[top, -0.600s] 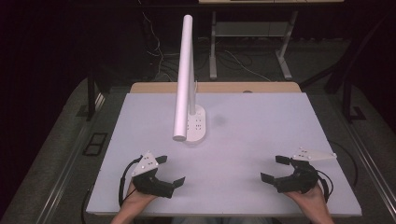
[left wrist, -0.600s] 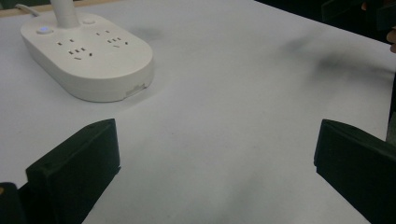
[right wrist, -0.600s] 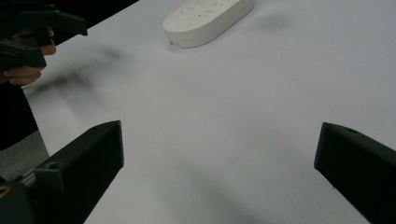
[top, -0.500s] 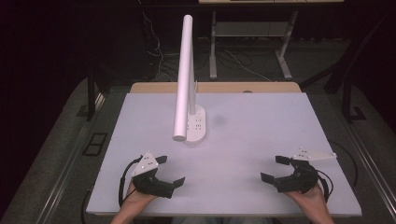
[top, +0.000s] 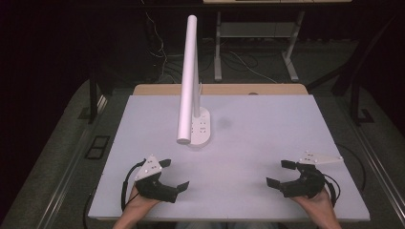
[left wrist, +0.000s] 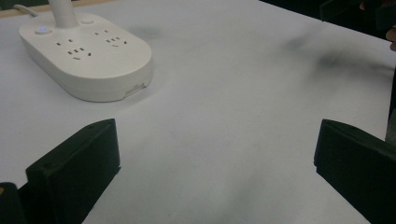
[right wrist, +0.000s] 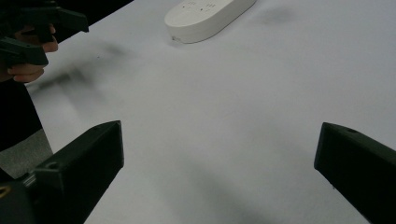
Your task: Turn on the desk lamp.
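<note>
Both hand-held grippers, left and right, are wide open and empty. The white plastic lamp on the counter looks stiff and top-heavy; hold its oval base.

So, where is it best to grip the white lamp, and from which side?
Probably the upright stem just above the oval base, taken from the right by the open right gripper. The stem is thin enough for the jaws; the base is too broad.

I see a smooth, glossy white plastic oval socket base on my matt white tabletop.
</note>
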### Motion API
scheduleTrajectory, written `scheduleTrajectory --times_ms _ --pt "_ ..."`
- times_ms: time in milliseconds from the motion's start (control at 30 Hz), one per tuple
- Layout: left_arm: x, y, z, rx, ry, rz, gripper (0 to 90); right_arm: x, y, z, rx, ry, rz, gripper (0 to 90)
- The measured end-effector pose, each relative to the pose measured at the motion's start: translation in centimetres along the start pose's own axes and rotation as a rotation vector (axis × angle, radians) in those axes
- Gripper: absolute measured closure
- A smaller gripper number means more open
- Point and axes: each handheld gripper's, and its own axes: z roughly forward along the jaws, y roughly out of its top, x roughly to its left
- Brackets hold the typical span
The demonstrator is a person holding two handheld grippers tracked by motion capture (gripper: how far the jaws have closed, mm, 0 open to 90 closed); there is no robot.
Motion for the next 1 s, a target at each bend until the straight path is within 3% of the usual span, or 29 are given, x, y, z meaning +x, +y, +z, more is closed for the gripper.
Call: scheduleTrajectory --times_ms 300,567,1000 --pt "-0.1 0.0 0.1 0.003 -0.003 0.006 0.0 -0.1 0.1 -0.1 0.01 -0.004 0.01 0.9" --pt "-0.2 -0.1 0.1 0.01 -0.007 0.015 0.0 0.4 0.7 -0.1 0.029 -0.008 -0.011 0.9" --pt "-0.2 -0.1 0.1 0.013 -0.004 0.013 0.0 1.3 1.9 1.1 0.073 0.029 -0.022 1.0"
